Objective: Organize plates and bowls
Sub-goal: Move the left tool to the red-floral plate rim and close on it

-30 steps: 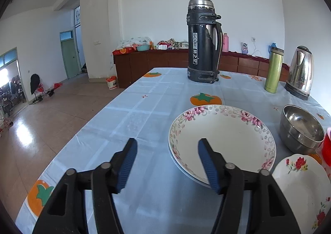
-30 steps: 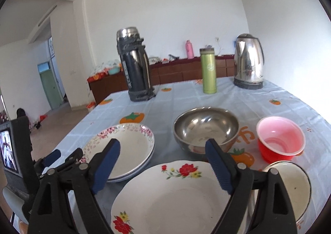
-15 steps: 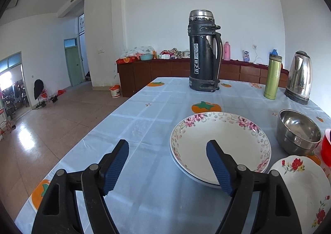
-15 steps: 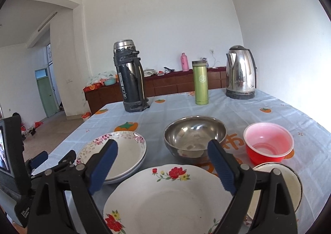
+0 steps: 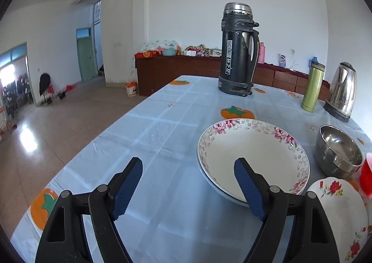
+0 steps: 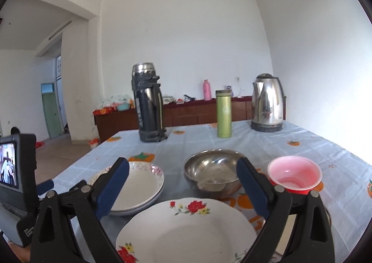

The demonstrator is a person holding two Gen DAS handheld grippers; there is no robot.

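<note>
A pink-flowered plate point(image 5: 253, 153) lies stacked on another plate on the blue tablecloth; it also shows in the right wrist view point(image 6: 139, 184). A red-flowered plate point(image 6: 186, 228) lies nearest, also in the left wrist view point(image 5: 339, 214). A steel bowl point(image 6: 212, 173) and a red bowl point(image 6: 294, 175) stand behind it. My left gripper point(image 5: 188, 184) is open and empty, above the table just left of the pink-flowered plate. My right gripper point(image 6: 182, 188) is open and empty, above the red-flowered plate.
A tall black flask point(image 5: 238, 54), a green bottle point(image 5: 312, 86) and a steel kettle point(image 5: 341, 91) stand at the table's far side. The table's left edge point(image 5: 97, 137) drops to the floor. The left gripper's body and its screen point(image 6: 14, 170) show at the right wrist view's left.
Both grippers have lifted and tilted upward, so the dishes sit lower in both views. The left gripper's jaws have opened wider. The dishes have not moved.
</note>
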